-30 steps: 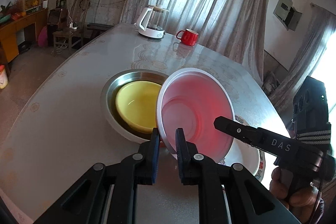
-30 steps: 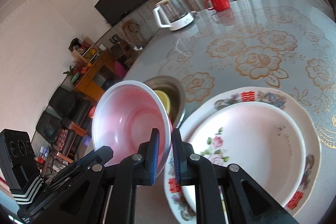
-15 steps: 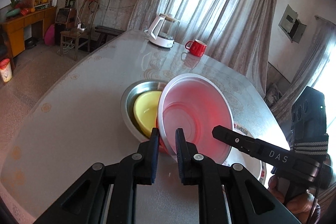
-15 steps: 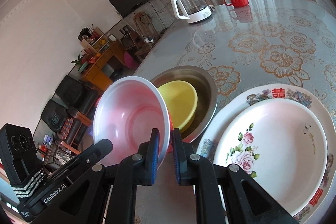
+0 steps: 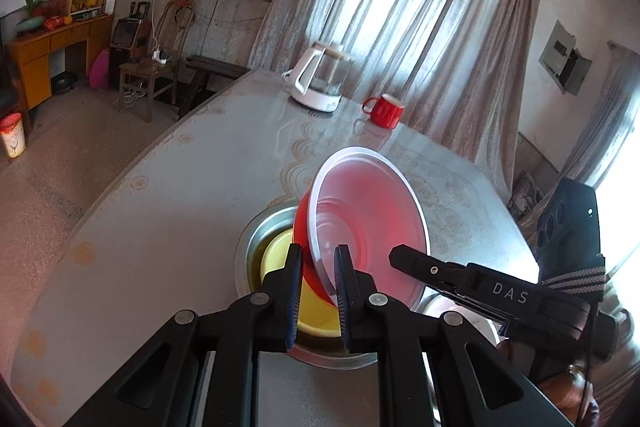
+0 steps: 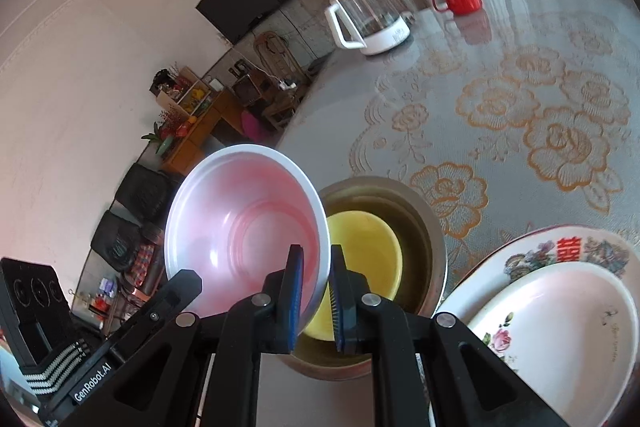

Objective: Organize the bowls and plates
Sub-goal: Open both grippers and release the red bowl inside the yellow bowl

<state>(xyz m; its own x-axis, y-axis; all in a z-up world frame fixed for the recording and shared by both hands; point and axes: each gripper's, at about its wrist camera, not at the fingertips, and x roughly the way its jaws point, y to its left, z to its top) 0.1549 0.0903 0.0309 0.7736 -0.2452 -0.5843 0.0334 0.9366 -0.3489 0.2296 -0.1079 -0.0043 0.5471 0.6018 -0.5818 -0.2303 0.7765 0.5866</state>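
Red bowl (image 5: 368, 227), white inside and red outside, held tilted in the air above a steel basin (image 6: 424, 227) on a round table (image 5: 180, 207). Pinched at the rim from two sides: left gripper (image 5: 316, 291) clamped on the near edge, right gripper (image 6: 314, 291) clamped on the opposite edge, one finger of each inside the bowl and one outside. Both sets of fingers closed firmly on the rim, none loose.

Below the raised bowl, a yellow bowl (image 6: 364, 247) nested inside the steel basin. Just beside the basin on the right, a small floral plate (image 6: 560, 323) stacked on a larger plate with red lettering (image 6: 568, 247).

Step in hand, by the look of it: carrying the red bowl to the basin for stacking on the yellow bowl. Next move likely calls for levelling the tilted bowl, centring it over the yellow one, lowering with both grippers together, then opening the fingers only once seated. Risk of the rim slipping if one side lets go early.

Count: three bowl-shaped vessels (red, yellow, steel basin); two plates; two grippers. Farther back on the table, well apart from the stack: one white kettle (image 5: 318, 83) and one red mug (image 5: 384, 111).
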